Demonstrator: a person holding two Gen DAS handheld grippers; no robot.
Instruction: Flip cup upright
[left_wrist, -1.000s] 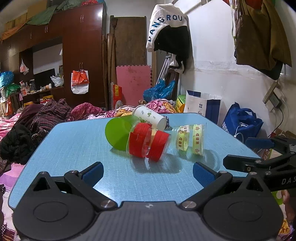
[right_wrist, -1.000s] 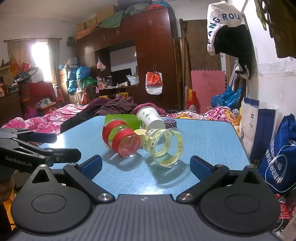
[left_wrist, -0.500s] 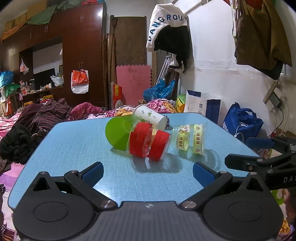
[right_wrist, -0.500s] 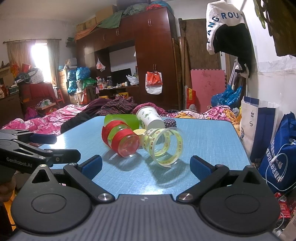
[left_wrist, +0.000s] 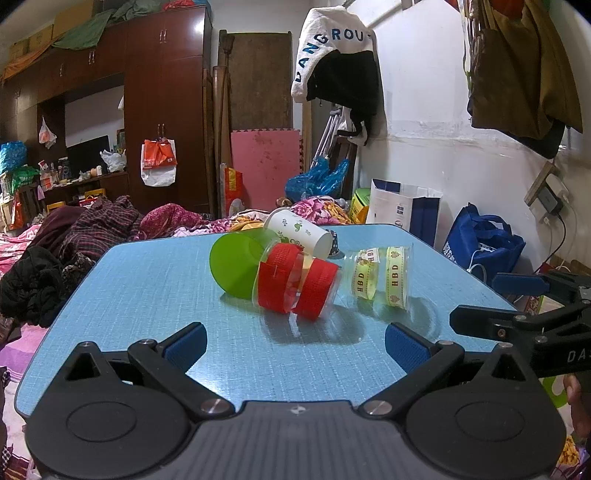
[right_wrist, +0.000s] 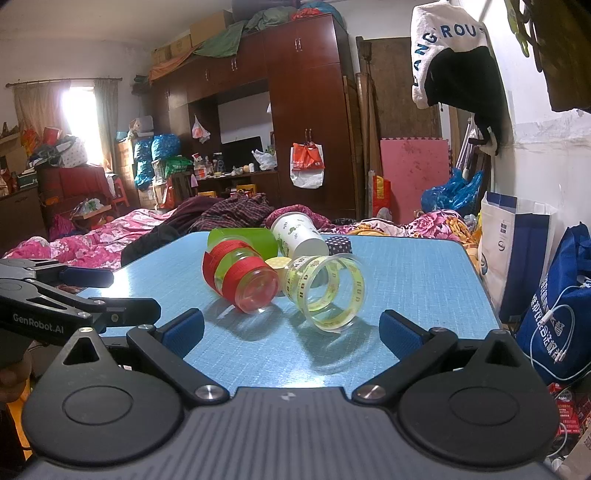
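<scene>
Left gripper (left_wrist: 293, 341) and right gripper (right_wrist: 291, 330) both near table (left_wrist: 147, 288) front edge, jaws spread wide, holding nothing. Yellow-banded clear cup (right_wrist: 327, 291) nearest past them, on side, mouth toward right gripper. Red-banded clear cup (right_wrist: 240, 278) touching its left, also on side. Behind: green cup (left_wrist: 236, 266), white paper cup (left_wrist: 301, 234), toppled. Likely best: take yellow-banded cup first, pinch wall across bands lightly, rotate upright, avoid nudging neighbours.

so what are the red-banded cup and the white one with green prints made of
Red-banded cup: looks like clear glossy plastic, since you see through its wall and base; the bands look woven. White printed cup: probably paper, matte and opaque with a rolled rim.
</scene>
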